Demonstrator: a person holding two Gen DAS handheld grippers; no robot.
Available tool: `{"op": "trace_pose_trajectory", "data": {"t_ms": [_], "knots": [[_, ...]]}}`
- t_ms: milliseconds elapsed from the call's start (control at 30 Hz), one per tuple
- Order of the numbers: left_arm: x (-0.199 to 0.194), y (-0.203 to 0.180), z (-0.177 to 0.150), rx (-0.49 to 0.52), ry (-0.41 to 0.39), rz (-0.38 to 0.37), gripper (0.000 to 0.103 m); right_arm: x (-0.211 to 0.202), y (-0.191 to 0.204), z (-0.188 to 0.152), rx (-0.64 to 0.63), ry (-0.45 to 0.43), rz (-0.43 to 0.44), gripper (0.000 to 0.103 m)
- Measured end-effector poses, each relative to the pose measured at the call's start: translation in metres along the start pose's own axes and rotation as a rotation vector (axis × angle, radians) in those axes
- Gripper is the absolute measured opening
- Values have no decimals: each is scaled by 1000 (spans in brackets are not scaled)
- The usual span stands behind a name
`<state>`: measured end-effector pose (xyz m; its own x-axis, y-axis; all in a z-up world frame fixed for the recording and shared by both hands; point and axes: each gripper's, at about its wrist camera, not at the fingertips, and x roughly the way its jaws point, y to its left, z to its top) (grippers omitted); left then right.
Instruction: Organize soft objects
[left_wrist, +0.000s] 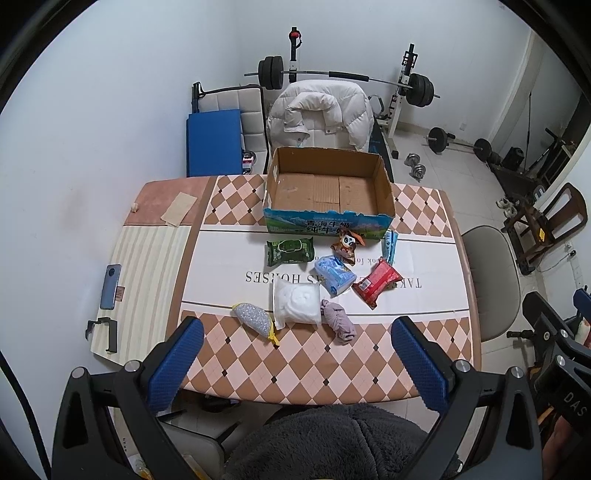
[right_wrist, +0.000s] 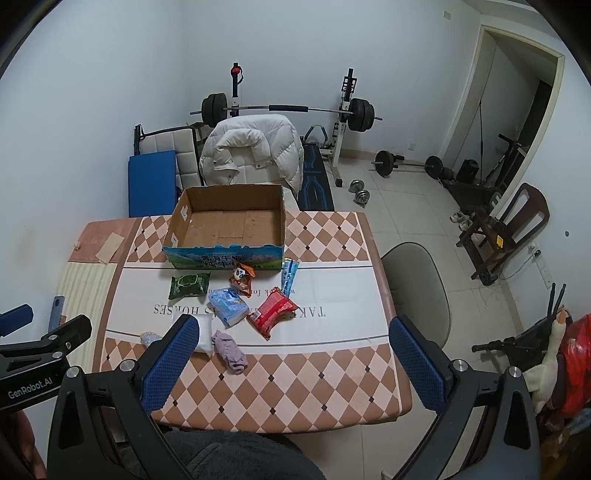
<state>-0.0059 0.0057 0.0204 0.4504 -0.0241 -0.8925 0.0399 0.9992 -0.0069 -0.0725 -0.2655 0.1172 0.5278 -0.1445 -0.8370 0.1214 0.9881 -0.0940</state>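
We see a table (left_wrist: 332, 369) with a brown and pink diamond cloth. A phone (left_wrist: 110, 281) lies on its left side, near a black clip (left_wrist: 107, 332). Behind the table, a puffy white coat (left_wrist: 319, 120) hangs over a chair. A blue mat (left_wrist: 214, 142) leans on the wall. A long barbell (left_wrist: 347, 79) rests on a rack. Two small dumbbells (left_wrist: 415, 166) sit on the floor. A wooden chair (right_wrist: 509, 225) stands on the right.

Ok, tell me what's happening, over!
Left tool open, right tool open, both holding nothing. Cardboard box has nothing inside; soft packs sit on the table. Nothing in the way.
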Motion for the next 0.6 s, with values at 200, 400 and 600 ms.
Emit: {"op": "trace_pose_trajectory", "data": {"t_ms": [200, 400, 600], "knots": [[-3, 0, 0, 1, -3, 3, 103, -2, 1, 1, 2, -3, 4, 103], [-3, 0, -1, 0, -4, 3, 103, -2, 1, 0, 3, -4, 3, 103], [-3, 0, -1, 1, -5, 3, 103, -4, 0, 1, 5, -5, 3, 103]]}}
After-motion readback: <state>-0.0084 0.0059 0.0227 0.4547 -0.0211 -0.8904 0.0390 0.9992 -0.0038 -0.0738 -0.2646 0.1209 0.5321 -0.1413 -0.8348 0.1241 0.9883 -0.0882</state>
